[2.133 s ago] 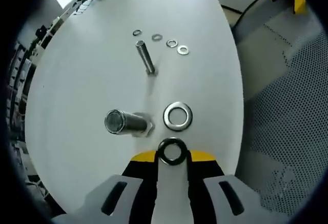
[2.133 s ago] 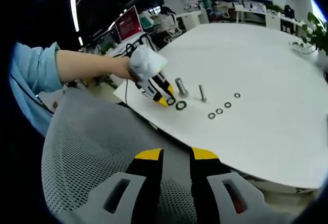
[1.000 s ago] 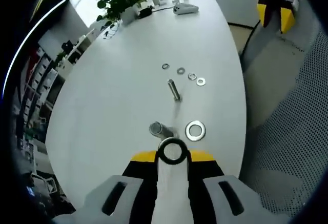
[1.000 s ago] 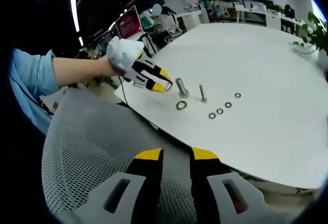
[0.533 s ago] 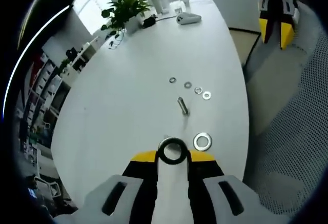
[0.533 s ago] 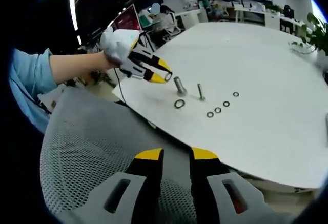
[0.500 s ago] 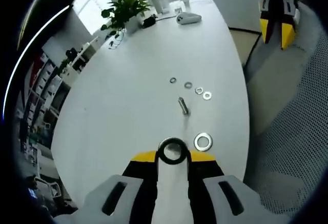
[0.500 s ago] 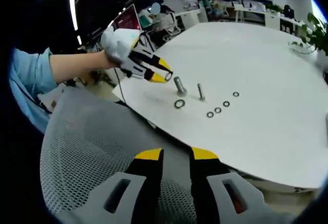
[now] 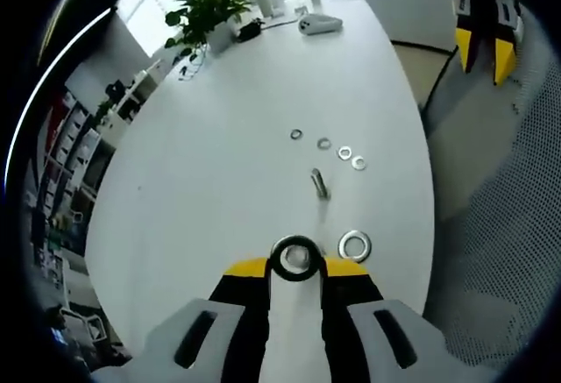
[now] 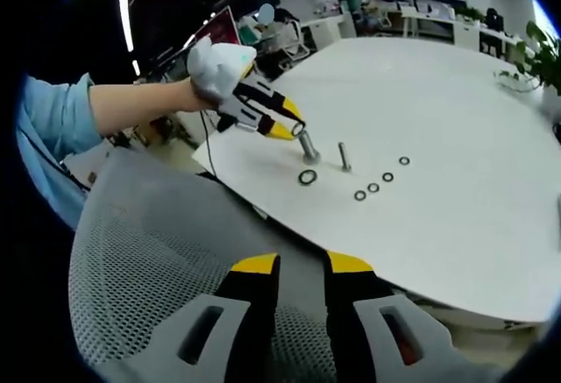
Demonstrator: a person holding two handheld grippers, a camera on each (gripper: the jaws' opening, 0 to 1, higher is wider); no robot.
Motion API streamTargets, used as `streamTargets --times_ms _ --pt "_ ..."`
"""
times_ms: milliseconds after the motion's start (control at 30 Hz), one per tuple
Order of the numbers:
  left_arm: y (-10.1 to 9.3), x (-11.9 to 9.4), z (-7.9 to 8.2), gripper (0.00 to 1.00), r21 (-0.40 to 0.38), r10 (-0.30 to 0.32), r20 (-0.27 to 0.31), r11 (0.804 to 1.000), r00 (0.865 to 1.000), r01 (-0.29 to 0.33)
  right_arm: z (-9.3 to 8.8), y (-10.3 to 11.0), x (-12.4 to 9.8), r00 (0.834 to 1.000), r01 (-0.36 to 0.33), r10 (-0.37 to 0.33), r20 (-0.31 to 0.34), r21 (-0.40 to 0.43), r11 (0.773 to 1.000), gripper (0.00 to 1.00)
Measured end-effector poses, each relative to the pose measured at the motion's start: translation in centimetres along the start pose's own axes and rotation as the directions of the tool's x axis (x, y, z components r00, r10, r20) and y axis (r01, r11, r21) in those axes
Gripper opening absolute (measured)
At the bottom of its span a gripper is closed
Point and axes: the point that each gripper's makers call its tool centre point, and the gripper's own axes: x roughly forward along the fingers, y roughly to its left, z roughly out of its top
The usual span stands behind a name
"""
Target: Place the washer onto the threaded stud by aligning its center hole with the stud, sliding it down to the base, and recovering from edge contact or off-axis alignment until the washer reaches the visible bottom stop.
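Now holding washer pinched in left gripper, directly over big stud, hole about on its upright axis; needs straight descent to base. Right gripper idle over chair mesh, jaws narrow, empty, well apart.

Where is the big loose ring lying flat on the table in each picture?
Left gripper view: the big loose washer lies low, right of centre, just right of the left gripper tips.
Right gripper view: the same washer sits near the middle, slightly left, by the table's near edge.
Shared landmark: the thin upright bolt standing beyond it.
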Motion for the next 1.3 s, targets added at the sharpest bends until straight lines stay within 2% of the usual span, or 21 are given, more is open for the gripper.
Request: streamTargets --times_ms 367,567,1300 --pt "-0.4 1.1 -0.4 0.19 0.017 -0.042 -0.055 0.999 0.998 0.043 -0.1 0.0 0.0 1.000 -0.001 0.001 -0.002 0.003 1.000 0.22" --pt "-0.3 1.7 -0.7 0.19 -0.004 -0.064 -0.084 0.998 0.994 0.064 -0.1 0.0 0.0 1.000 0.000 0.000 -0.004 0.004 1.000 0.22" --pt "-1.1 4.2 -1.8 0.19 -0.013 -0.139 -0.172 0.990 0.975 0.138 -0.2 -0.1 0.0 1.000 0.003 -0.002 -0.009 0.012 1.000 0.22"
